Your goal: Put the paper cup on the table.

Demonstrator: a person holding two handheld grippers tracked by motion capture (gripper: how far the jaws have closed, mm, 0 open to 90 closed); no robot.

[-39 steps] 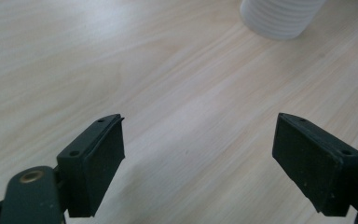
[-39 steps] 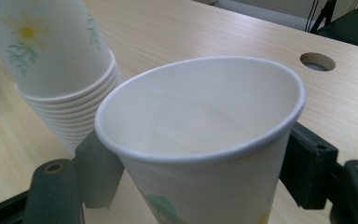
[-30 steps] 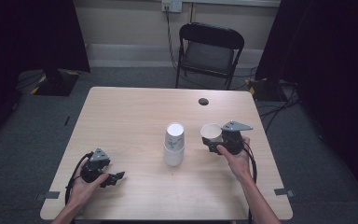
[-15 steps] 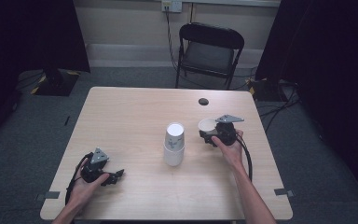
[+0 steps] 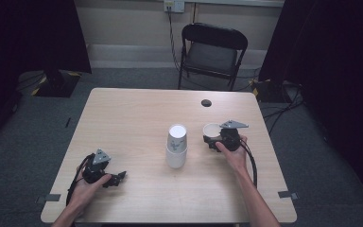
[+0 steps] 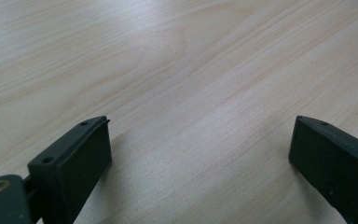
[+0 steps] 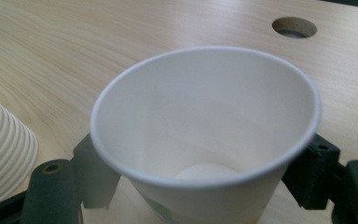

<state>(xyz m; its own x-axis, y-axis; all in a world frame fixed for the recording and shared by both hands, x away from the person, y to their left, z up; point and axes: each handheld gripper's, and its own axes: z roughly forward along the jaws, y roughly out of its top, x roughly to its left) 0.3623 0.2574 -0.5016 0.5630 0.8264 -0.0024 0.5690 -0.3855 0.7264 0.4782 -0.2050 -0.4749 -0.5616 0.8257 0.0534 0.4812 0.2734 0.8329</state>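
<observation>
An upright white paper cup (image 5: 211,128) is held right of the table's middle, my right gripper (image 5: 213,141) shut on its lower wall. In the right gripper view the cup (image 7: 205,135) stands empty between the two black jaws of this gripper (image 7: 205,191). A stack of upside-down ribbed white cups (image 5: 176,146) stands at the centre, its side also showing at the left (image 7: 2,149). My left gripper (image 5: 118,178) rests at the front left. Its jaws have just been opening and stand wide over bare wood (image 6: 200,172) with nothing between them.
The light wooden table (image 5: 132,113) has a round cable hole (image 5: 206,102) near its far edge, also seen past the cup (image 7: 294,27). A black folding chair (image 5: 212,49) stands behind the table. Cables trail from both grippers toward the front edge.
My right gripper has carried the cup a little away from the person and lower toward the table. The left hand has stayed where it was.
</observation>
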